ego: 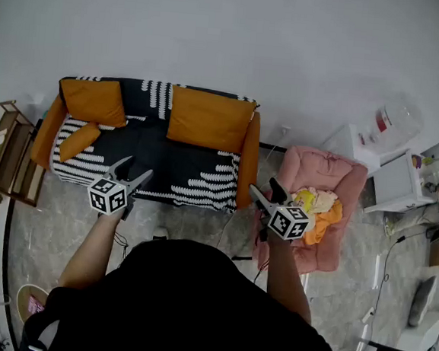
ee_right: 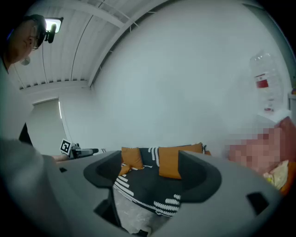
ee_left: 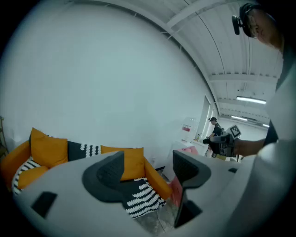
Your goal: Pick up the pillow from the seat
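In the head view I have both grippers held out in front of the sofa (ego: 166, 170), above the floor. The left gripper (ego: 135, 166) hangs over the front edge of the striped seat (ego: 192, 178), and its fingers stand wide apart with nothing between them. The right gripper (ego: 264, 187) sits off the sofa's right arm, beside the pink armchair (ego: 323, 172), also spread and empty. The pillow (ego: 79, 142), small and orange, lies tilted on the seat at the far left end, just below the left back cushion (ego: 95, 100) and well apart from both grippers. A larger back cushion (ego: 209, 119) leans at the right.

In the left gripper view, the fingers (ee_left: 108, 173) are open around empty air. Past them I see the right half of the sofa (ee_left: 138, 199) and its big cushion. The pillow (ee_left: 33, 175) shows low at the left, resting on the striped seat, far outside the fingers. The right gripper (ee_left: 226, 141) shows in the distance at the right.

In the right gripper view, these fingers (ee_right: 199, 173) are likewise parted and hold nothing. The whole sofa (ee_right: 148, 190) is framed between them, well away. The pillow (ee_right: 123, 170) lies at its left end beneath the smaller back cushion. The left gripper (ee_right: 76, 149) reaches in from the left.
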`<state>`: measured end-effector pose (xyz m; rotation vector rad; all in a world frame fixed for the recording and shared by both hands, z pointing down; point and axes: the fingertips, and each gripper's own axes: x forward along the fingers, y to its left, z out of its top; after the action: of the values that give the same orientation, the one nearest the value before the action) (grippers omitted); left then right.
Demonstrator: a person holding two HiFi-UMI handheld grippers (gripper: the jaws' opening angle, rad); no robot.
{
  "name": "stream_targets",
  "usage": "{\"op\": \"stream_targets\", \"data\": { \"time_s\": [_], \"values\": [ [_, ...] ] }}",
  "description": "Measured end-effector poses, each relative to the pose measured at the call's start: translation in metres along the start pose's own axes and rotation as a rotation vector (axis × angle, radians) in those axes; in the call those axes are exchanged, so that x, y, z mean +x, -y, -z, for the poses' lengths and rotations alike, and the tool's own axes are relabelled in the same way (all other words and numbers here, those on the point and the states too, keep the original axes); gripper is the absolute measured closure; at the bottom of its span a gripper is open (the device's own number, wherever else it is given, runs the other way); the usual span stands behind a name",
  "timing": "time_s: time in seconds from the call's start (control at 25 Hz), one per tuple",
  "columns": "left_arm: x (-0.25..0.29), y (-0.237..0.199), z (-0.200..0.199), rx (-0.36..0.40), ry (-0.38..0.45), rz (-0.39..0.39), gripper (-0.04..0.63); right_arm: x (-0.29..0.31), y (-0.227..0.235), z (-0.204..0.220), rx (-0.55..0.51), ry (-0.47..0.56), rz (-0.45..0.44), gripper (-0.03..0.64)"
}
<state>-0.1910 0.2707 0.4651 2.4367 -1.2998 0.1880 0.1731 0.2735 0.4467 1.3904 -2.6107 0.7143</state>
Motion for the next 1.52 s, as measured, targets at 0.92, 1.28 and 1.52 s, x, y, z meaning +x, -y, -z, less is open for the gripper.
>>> {"op": "stream_targets", "data": {
  "time_s": [0.92,1.28,1.52],
  "values": [
    [0.019,0.038,-0.003,0.007,-0.024,0.021,0.259,-0.022,0.017,-0.011,-0.042,0.027,-0.006,0.235],
    [0.019,0.026,0.0,-0.02,-0.02,0.013,0.261,-0.012,0.019,-0.004,-0.012,0.026,0.008,0.235],
    [0.022,0.011,0.006,-0.027,-0.042,0.012,0.26,-0.002,0.023,-0.006,-0.004,0.029,0.02,0.233]
  ]
}}
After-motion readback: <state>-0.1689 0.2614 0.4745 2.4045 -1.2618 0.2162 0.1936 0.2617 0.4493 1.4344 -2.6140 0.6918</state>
